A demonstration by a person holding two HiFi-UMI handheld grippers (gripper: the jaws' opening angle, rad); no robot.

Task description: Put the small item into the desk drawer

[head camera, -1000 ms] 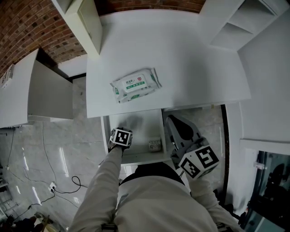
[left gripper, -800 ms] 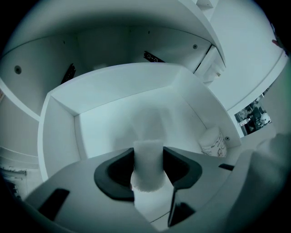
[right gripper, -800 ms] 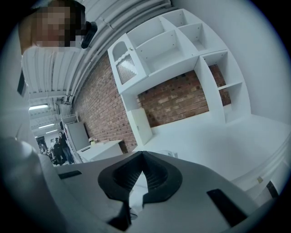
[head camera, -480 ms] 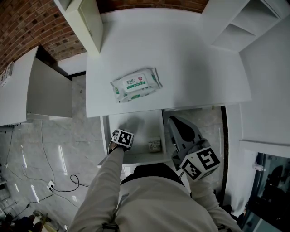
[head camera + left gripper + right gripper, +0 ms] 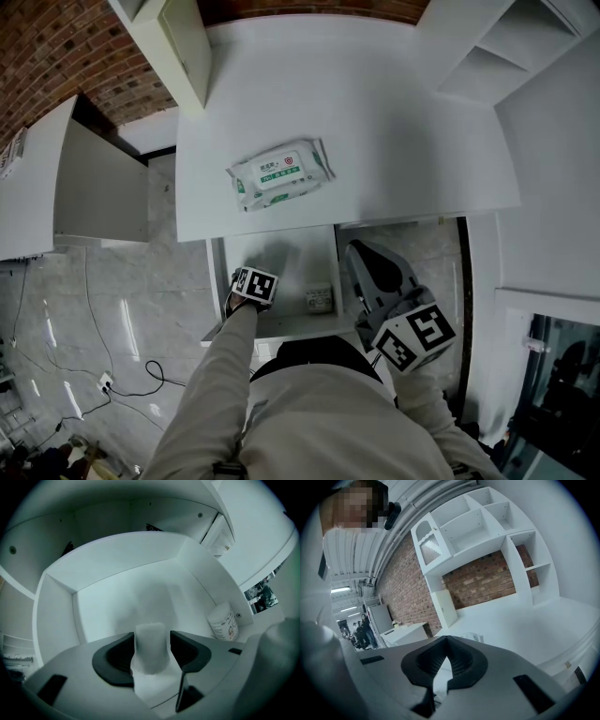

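left hand-held gripper (image 5: 152, 638) inside the open drawer (image 5: 56, 616), jaws opening and letting go of the small white block (image 5: 150, 654) between them: placement almost done. right hand-held gripper (image 5: 446, 641) clenched, empty, outside. remaining: withdraw.

The desk drawer (image 5: 281, 258) stands pulled out from under the desk top (image 5: 394, 122). Behind the drawer, on the desk top, lies a wipes pack (image 5: 280, 175). In the drawer's front right corner sits a small jar (image 5: 320, 300). At the drawer's front left the left gripper (image 5: 151, 641) reaches in, its jaws opening, with a small block (image 5: 150, 653) between them. The right gripper (image 5: 447, 644) hangs just right of the drawer, outside it.
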